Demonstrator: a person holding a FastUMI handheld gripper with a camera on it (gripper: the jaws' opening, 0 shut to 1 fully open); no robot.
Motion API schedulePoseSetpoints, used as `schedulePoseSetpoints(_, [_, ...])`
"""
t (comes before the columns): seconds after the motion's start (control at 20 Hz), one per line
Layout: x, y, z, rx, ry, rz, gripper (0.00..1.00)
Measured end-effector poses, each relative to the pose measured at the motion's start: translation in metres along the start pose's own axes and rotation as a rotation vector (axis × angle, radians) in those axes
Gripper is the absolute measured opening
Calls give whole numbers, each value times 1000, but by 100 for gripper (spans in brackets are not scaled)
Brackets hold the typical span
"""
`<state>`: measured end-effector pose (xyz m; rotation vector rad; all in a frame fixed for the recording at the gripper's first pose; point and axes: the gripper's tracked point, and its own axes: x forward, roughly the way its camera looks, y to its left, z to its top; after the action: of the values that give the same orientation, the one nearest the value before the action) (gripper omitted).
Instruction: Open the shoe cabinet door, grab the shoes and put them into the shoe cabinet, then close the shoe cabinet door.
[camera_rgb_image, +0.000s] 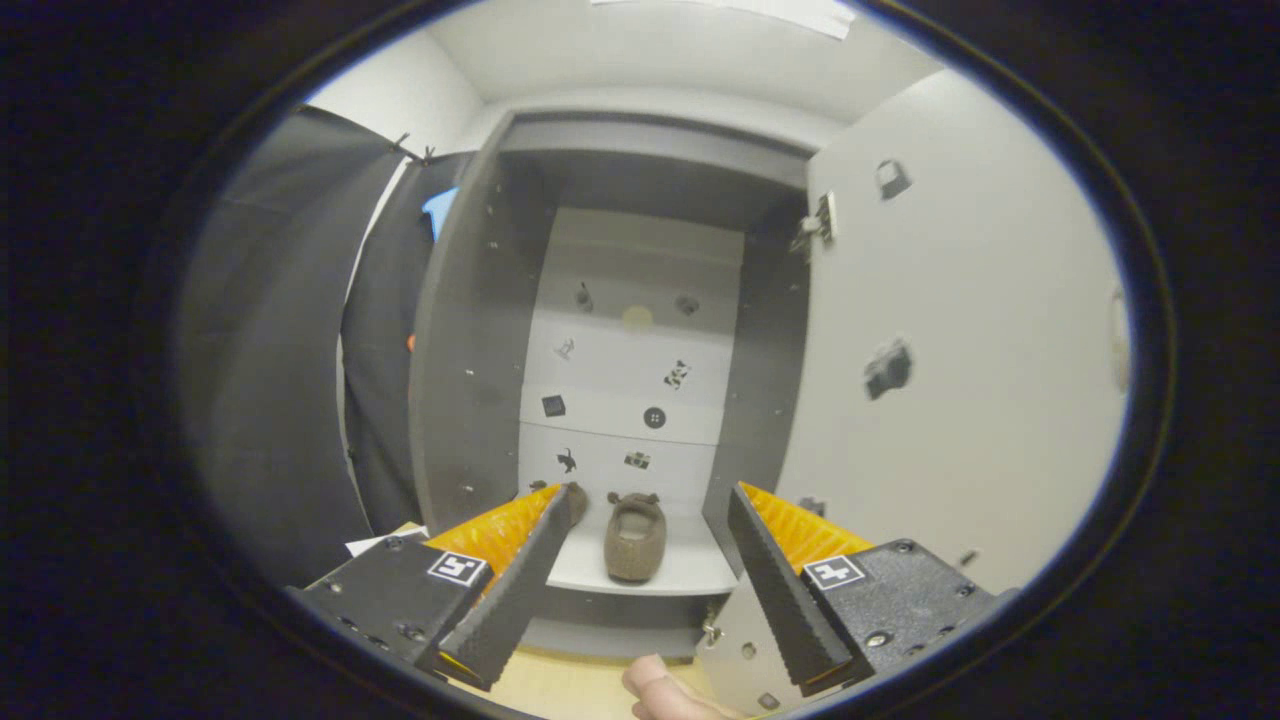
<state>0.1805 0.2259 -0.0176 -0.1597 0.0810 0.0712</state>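
With fingers spread wide:
Gripper (650, 520): open, nothing held, aimed into cabinet (470, 330).
Shoes: one (635, 540) on bottom shelf, beyond fingers; 2nd (574, 497) partly hidden.
Door (960, 380): open, right.
Hand: a fingertip (665, 690) shows below the fingers.

Shoe (635, 538) on cabinet floor (690, 572) at lower centre, door (980, 330) swung right, spread fingers (515, 580) below, second shoe (575, 497) behind left finger.
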Motion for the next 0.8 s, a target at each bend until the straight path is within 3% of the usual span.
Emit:
schedulePoseSetpoints(0.2, [-82,-23,14,-20,-78,-76,100])
schedulePoseSetpoints(0.35, [-136,-39,6,11,-93,-60,100])
schedulePoseSetpoints(0.55, [-177,-80,-15,35,-90,-51,100])
schedulePoseSetpoints(0.8, [-210,-149,-28,47,-113,-133,100])
